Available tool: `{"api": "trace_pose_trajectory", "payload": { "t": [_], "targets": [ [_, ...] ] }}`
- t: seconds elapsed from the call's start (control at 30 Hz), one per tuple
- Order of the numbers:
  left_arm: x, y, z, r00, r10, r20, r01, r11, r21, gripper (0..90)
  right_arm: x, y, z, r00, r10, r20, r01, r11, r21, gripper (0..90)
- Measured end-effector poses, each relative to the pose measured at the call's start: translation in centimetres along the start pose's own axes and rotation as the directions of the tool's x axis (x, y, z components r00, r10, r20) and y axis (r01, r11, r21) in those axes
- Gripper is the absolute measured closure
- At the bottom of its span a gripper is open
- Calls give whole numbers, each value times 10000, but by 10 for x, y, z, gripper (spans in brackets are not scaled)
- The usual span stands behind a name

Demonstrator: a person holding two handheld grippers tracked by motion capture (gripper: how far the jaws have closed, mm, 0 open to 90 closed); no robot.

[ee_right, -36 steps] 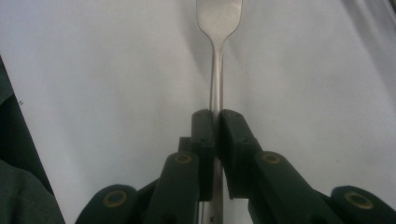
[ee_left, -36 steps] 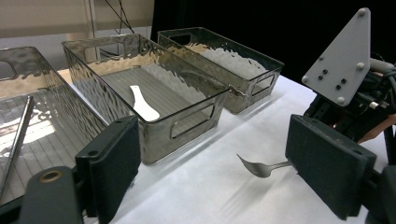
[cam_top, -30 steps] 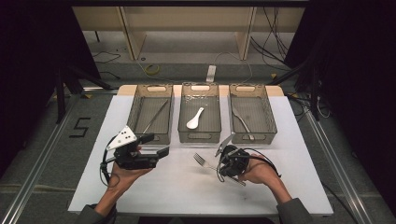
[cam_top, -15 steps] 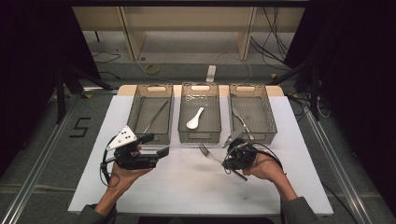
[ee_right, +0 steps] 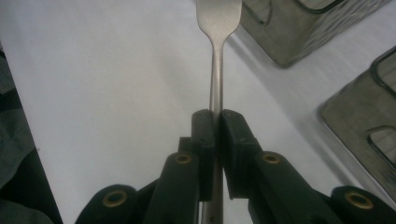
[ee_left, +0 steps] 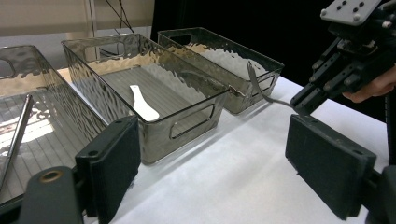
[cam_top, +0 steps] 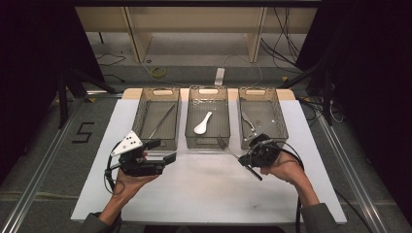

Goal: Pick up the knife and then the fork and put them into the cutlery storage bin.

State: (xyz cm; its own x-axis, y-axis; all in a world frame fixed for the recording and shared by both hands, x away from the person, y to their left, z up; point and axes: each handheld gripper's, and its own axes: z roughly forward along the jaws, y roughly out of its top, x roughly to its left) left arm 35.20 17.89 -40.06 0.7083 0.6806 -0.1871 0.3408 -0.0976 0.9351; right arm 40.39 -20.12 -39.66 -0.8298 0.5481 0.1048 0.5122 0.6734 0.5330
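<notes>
My right gripper (cam_top: pixel 244 158) is shut on the handle of a metal fork (cam_top: pixel 224 144), just in front of the right bin (cam_top: pixel 283 127). The tines point toward the gap between the middle and right bins. In the right gripper view the fork (ee_right: pixel 216 56) runs straight up from the closed jaws of the gripper (ee_right: pixel 215 116). My left gripper (cam_top: pixel 163 150) stands open and empty in front of the left bin (cam_top: pixel 138 119). The left gripper view looks between its own wide-apart jaws at the fork (ee_left: pixel 261 88) held by the right gripper (ee_left: pixel 306 100).
Three clear bins stand in a row at the back of the white table (cam_top: pixel 204 194). The left bin holds a long thin metal utensil (cam_top: pixel 162 120). A white spoon (cam_top: pixel 202 123) lies in the middle bin (cam_top: pixel 207 143). A metal utensil (cam_top: pixel 247 121) lies in the right bin.
My right gripper has carried the fork to the right and away from me, toward the right bin. The left gripper has stayed where it was.
</notes>
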Motion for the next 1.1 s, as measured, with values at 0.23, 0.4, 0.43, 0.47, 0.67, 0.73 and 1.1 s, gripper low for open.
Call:
{"api": "trace_pose_trajectory", "payload": {
  "t": [0.23, 0.4, 0.43, 0.47, 0.67, 0.73, 1.1],
  "targets": [
    [0, 0, -1, 10000, -16, 6, 16, 10000, -38, 176, -7, 0, -9, 9997, 225, 81, -222, 9990, -378, 847],
    [1, 0, -1, 10000, -71, -16, 71, 9999, -77, 176, -12, 0, -18, 9990, 427, 125, -417, 9965, -721, 847],
    [1, 0, -1, 10000, -73, -27, 73, 9999, -75, 176, -13, 1, -19, 9988, 470, 131, -460, 9962, -734, 847],
    [1, 0, -1, 10000, -94, -20, 94, 9999, -78, 176, -15, 1, -20, 9989, 435, 164, -421, 9959, -797, 847],
    [2, 0, -1, 9999, -112, -43, 112, 9999, -55, 176, -25, 3, -30, 9969, 757, 227, -725, 9904, -1179, 848],
    [2, -1, -1, 9999, -127, -59, 126, 9999, -58, 176, -28, 5, -32, 9962, 826, 292, -784, 9892, -1237, 847],
    [2, 0, -2, 9999, -119, -49, 119, 9999, -101, 176, -48, 24, -46, 9907, 1228, 585, -1119, 9803, -1629, 847]
  ]
}}
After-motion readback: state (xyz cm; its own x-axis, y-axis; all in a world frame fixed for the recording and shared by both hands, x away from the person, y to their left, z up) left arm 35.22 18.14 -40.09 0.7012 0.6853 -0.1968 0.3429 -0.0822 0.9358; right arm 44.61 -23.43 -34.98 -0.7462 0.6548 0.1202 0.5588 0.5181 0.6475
